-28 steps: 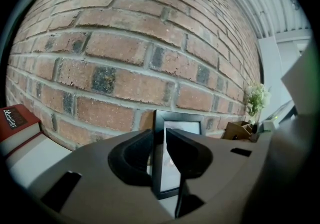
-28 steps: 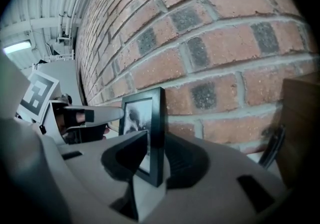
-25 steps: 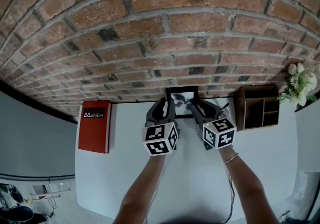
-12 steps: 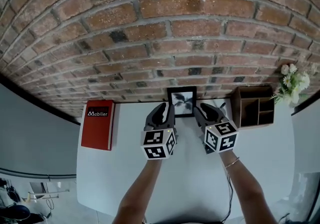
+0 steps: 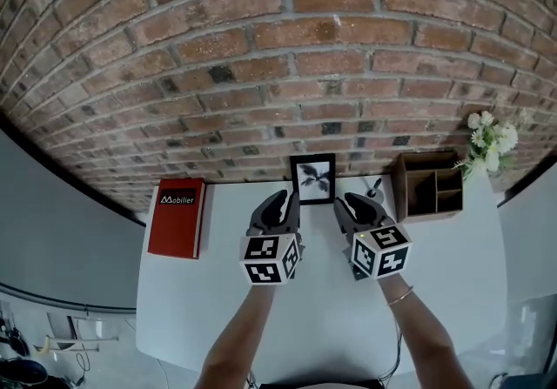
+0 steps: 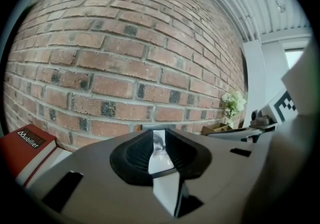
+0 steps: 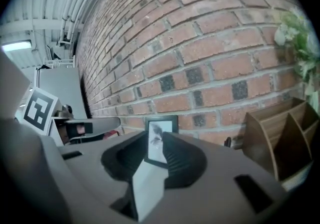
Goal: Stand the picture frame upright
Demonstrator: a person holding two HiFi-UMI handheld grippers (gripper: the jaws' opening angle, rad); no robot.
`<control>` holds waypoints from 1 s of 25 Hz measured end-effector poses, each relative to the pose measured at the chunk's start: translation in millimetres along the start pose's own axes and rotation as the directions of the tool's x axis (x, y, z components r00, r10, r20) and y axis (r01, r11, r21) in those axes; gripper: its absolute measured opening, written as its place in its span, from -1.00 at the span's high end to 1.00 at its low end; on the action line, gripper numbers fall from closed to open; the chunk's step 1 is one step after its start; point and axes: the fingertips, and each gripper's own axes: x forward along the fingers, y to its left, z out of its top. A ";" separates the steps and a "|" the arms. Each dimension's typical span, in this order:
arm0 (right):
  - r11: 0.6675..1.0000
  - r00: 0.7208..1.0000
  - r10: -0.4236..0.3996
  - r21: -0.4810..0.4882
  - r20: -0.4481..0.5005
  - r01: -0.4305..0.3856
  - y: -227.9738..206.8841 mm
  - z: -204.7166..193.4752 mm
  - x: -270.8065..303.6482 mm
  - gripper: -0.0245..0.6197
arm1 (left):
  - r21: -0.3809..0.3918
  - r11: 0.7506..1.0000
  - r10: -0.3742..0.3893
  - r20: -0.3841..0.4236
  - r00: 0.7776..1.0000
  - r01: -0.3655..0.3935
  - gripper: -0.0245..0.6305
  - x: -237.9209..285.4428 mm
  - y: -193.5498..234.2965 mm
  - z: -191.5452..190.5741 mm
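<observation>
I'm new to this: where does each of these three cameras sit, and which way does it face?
Head view: on the person's head, facing steeply down at the white table; shows both forearms, left claw and right claw.
Left gripper view: rides the left claw, looking along its closing jaws, nothing between them, toward the brick wall; red book at left.
Right gripper view: rides the right claw, looking along its open, empty jaws; wooden organizer at right.
Shared: both gripper views frame the upright picture frame in their jaw gap.

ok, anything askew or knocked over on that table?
Nothing stands out: the picture frame stands upright at the brick wall, the red book lies flat, and the wooden organizer sits by the wall.
</observation>
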 end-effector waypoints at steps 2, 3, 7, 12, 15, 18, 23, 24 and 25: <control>1.000 1.000 -0.004 0.000 0.008 0.004 6.3 2.7 -10.1 0.61 | 0.003 1.000 -0.005 0.007 1.000 0.005 0.72 -8.9 -3.3 3.4; 1.000 1.000 -0.008 0.000 0.009 0.008 9.1 3.7 -14.9 0.61 | 0.005 1.000 -0.009 0.010 1.000 0.009 0.73 -13.0 -4.9 5.4; 1.000 1.000 -0.025 -0.008 -0.001 0.025 20.6 4.8 -31.7 0.62 | 0.012 0.999 -0.030 0.019 0.999 0.030 0.75 -29.1 -10.8 13.2; 0.999 0.999 -0.029 -0.015 0.015 0.029 36.8 9.1 -51.7 0.62 | 0.011 0.999 -0.046 0.024 0.999 0.046 0.79 -49.3 -17.0 18.0; 0.999 0.999 -0.034 -0.020 0.022 0.035 46.5 9.4 -62.1 0.62 | 0.013 0.998 -0.058 0.020 0.998 0.057 0.81 -60.5 -20.5 17.6; 0.999 0.999 -0.037 -0.003 0.027 0.037 54.4 8.8 -72.8 0.65 | 0.017 0.998 -0.057 0.023 0.998 0.056 0.84 -72.5 -22.7 18.8; 0.999 0.998 -0.041 0.016 0.043 0.041 65.3 9.9 -90.2 0.69 | 0.018 0.998 -0.068 0.025 0.997 0.068 0.87 -89.2 -23.5 19.2; 0.999 0.998 -0.043 0.015 0.046 0.043 67.9 9.6 -92.8 0.70 | 0.018 0.997 -0.069 0.025 0.997 0.069 0.89 -92.5 -22.6 18.8; 0.999 0.998 -0.046 0.013 0.047 0.046 70.4 9.0 -95.3 0.73 | 0.018 0.997 -0.070 0.024 0.997 0.069 0.90 -95.7 -21.7 18.4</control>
